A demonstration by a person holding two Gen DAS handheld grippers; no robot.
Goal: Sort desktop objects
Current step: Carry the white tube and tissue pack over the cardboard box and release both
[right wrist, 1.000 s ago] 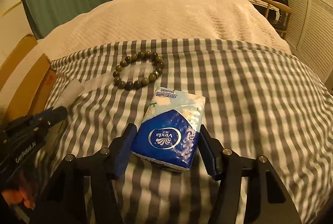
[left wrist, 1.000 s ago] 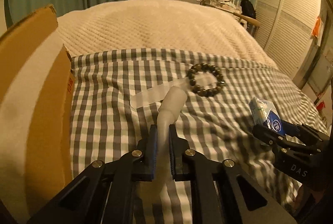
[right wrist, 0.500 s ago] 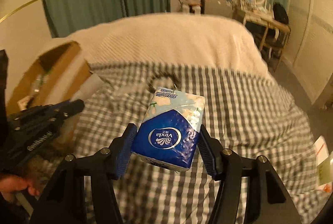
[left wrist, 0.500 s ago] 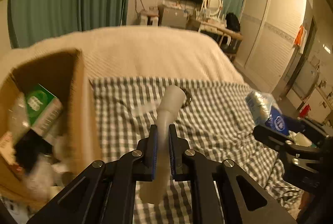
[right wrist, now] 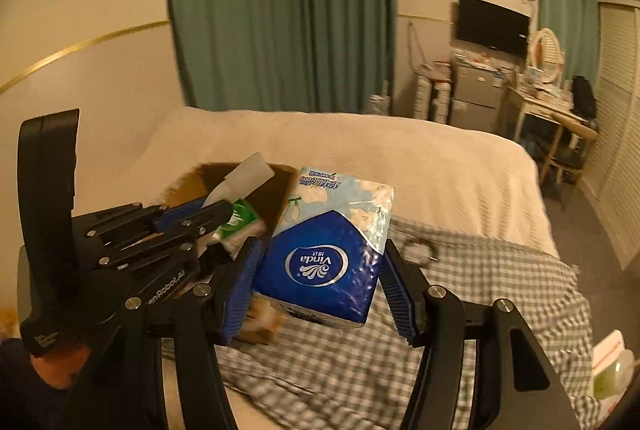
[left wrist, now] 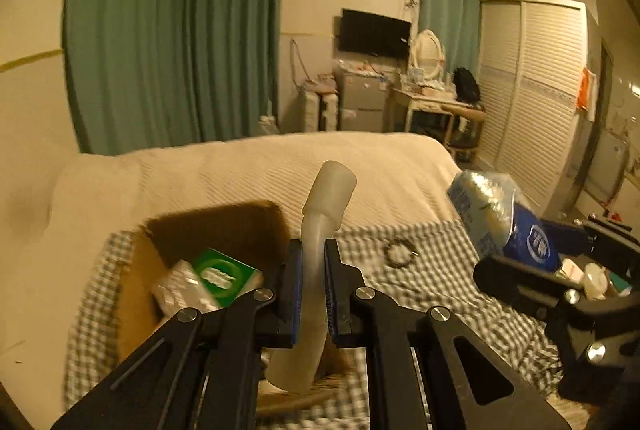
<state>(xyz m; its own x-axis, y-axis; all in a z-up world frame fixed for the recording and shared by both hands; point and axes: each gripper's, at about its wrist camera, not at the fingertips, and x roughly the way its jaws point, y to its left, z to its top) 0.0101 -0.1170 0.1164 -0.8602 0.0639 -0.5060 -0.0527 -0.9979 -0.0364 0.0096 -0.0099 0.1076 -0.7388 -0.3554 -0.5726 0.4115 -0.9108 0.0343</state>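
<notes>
**A:** Right, left wrist view first. The left gripper (left wrist: 312, 286) has its jaws nearly together, clamped on the neck of the translucent white tube (left wrist: 320, 230), which sticks up past the pads with its wider end on top. Below and to the left sits the open cardboard box (left wrist: 224, 226), with a green-and-white pack (left wrist: 224, 272) already inside. How would you drop the tube in?

**B:** Carry it over the box opening, not its near wall, tip the wide end down toward the pack, and only then part the jaws. The tube looks light and smooth, so released over the rim it would likely roll off onto the checked cloth (left wrist: 432, 294). The bead bracelet (left wrist: 400, 254) lies on that cloth, well apart from the box; I judge it is left to be sorted.

**A:** Now the right wrist view. The right gripper (right wrist: 320, 270) holds the blue tissue pack (right wrist: 328, 246) with its jaws set wide, pads pressing both sides, logo upside down. The left gripper (right wrist: 192, 218) is just to its left, over the box.

**B:** They are close together there. I would let one go in first, so the arms do not knock. The soft pack can squash, so keep the squeeze even, and release it low and flat beside the green pack.

**A:** And the box depth?

**B:** Cannot tell; its floor is mostly hidden.
</notes>
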